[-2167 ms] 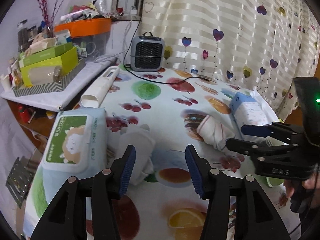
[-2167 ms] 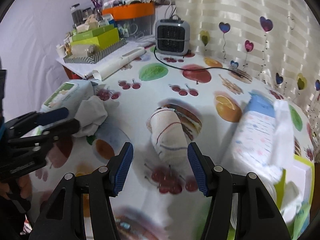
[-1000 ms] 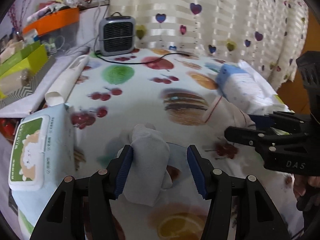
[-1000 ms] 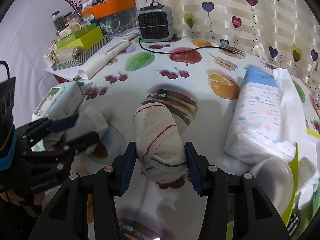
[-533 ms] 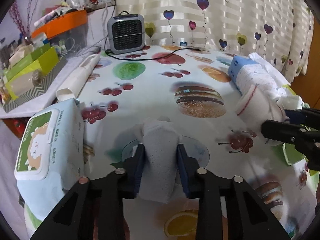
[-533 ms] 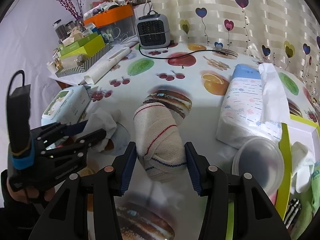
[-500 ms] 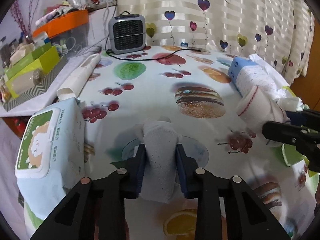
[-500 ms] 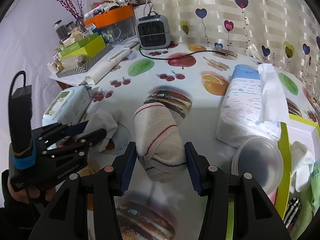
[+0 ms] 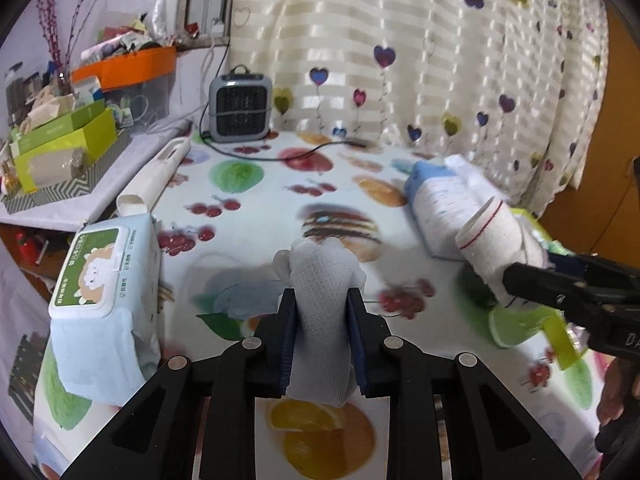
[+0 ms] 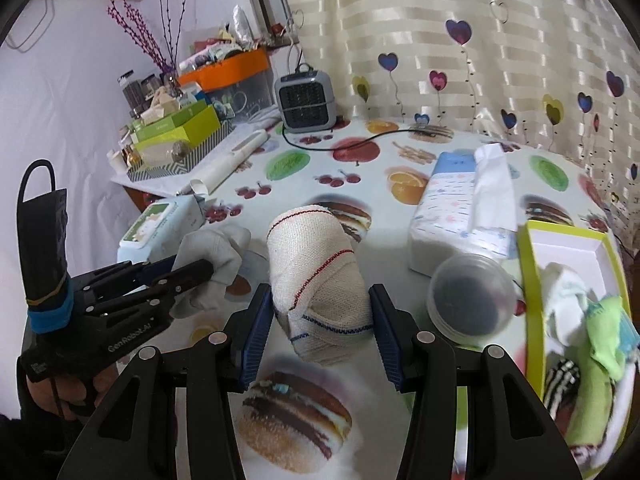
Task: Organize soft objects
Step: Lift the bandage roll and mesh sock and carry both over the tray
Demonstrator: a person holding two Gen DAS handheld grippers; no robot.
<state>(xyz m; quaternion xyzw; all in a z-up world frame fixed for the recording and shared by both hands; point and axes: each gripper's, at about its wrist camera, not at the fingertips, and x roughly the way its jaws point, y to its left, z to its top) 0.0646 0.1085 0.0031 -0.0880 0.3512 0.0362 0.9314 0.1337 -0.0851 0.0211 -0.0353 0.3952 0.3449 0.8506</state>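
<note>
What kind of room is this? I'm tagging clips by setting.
Most likely a lived-in home room: a table under a fruit-print tablecloth, heart-patterned curtains, a small heater, and cluttered household boxes alongside.

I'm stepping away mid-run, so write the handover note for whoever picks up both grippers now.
Left gripper: jaws closing on the grey-white sock, lifted off the table.
Right gripper: clamped on the rolled cream sock with red stripe, also lifted.
Yellow-green box at right already holds several socks.
Done: both socks picked up.
Left: probably carry both to the box and release. Wet wipes pack and tissue pack stay on the table.
</note>
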